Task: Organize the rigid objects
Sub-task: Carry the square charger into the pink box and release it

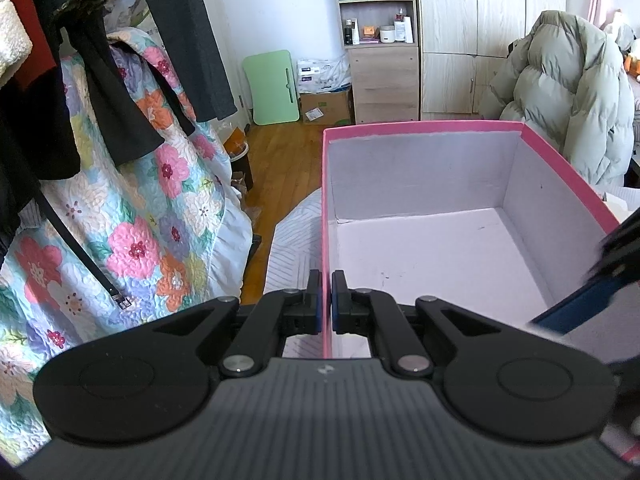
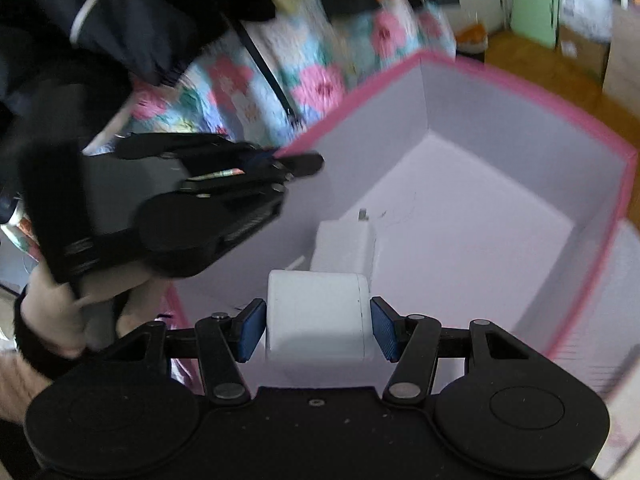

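Observation:
A pink box [image 1: 424, 125] with a pale lilac inside stands open on the bed. My left gripper [image 1: 326, 304] is shut on the box's near left wall, one finger on each side. In the right wrist view the same box [image 2: 520, 92] holds a white charger [image 2: 344, 244] on its floor. A white block [image 2: 316, 316] sits between the pads of my right gripper [image 2: 318, 330], above the box floor; small gaps show on both sides, so the jaws stand open. The left gripper shows there at the box's left rim [image 2: 224, 184]. The right gripper shows blurred in the left wrist view [image 1: 592, 292].
A floral quilt [image 1: 132, 216] and dark hanging clothes [image 1: 80, 80] are left of the box. A wooden floor [image 1: 280, 148], a shelf unit [image 1: 378, 36], a green board [image 1: 272, 86] and a grey puffer jacket [image 1: 568, 88] lie beyond.

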Motion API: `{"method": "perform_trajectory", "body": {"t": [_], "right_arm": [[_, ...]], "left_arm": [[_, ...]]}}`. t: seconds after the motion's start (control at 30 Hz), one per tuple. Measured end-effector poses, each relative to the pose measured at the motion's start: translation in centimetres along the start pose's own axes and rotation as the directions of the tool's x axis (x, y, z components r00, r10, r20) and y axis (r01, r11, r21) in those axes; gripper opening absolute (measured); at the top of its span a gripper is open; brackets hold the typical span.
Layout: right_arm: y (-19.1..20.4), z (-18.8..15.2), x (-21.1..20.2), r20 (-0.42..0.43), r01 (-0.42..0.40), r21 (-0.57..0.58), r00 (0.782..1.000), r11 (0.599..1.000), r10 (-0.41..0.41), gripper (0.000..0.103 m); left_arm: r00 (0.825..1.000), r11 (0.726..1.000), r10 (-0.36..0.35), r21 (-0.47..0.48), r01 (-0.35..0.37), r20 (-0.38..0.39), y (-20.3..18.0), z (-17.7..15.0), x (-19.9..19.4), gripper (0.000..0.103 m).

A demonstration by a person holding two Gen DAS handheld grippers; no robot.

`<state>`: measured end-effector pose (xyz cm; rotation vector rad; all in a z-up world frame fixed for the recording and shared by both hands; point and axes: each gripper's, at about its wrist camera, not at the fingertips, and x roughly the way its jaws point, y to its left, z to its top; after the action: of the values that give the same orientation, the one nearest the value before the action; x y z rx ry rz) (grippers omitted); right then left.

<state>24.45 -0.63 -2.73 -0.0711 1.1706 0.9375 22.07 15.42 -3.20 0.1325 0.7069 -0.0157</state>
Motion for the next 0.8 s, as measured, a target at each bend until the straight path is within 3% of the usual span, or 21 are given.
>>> {"method": "perform_trajectory", "body": {"t": [0.1, 0.27, 0.33, 0.43, 0.6, 0.67, 0.73, 0.8], "right_arm": [[-1.2, 0.4, 2.3, -0.045, -0.04, 0.072, 0.998, 0.997, 0.043, 0.062], [-1.7, 0.8, 4.7, -0.105, -0.006, 0.133, 0.994, 0.991, 0.02, 0.062], [-2.2, 0.9, 5.3, -0.127, -0.037, 0.169, 0.99, 0.985, 0.059, 0.063], [-3.6, 1.1, 5.0, -0.091, -0.112, 0.25, 0.986, 0.962, 0.138, 0.062], [-4.3, 1.1, 3.7, -0.037, -0.081, 0.249, 0.995, 0.965, 0.094, 0.063], [-4.4, 1.3, 3.7, -0.03, -0.052, 0.245, 0.998, 0.968, 0.061, 0.057], [-4.0, 1.7, 4.3, -0.041, -0.007, 0.216, 0.999, 0.976, 0.017, 0.043], [-3.6, 2.2, 5.1, -0.051, 0.02, 0.2, 0.999, 0.98, -0.01, 0.041]], "left_arm": [[1.0, 1.0, 0.0, 0.002, 0.0, 0.001, 0.0, 0.0, 0.0, 0.003], [1.0, 0.999, -0.023, -0.027, 0.023, 0.006, 0.6, 0.0, 0.1, 0.003], [1.0, 0.999, -0.028, -0.033, 0.028, 0.011, 0.7, -0.1, 0.1, 0.002], [1.0, 0.999, -0.023, -0.032, 0.024, 0.021, 0.6, -0.3, 0.1, 0.003], [0.999, 0.999, -0.026, -0.034, 0.026, 0.018, 0.8, -0.3, 0.1, 0.003], [0.999, 0.999, -0.026, -0.036, 0.027, 0.021, 0.9, -0.3, 0.2, 0.003], [0.999, 0.999, -0.03, -0.042, 0.03, 0.021, 1.0, -0.4, 0.2, 0.003], [0.999, 0.999, -0.028, -0.039, 0.029, 0.02, 1.0, -0.4, 0.3, 0.003]]}}
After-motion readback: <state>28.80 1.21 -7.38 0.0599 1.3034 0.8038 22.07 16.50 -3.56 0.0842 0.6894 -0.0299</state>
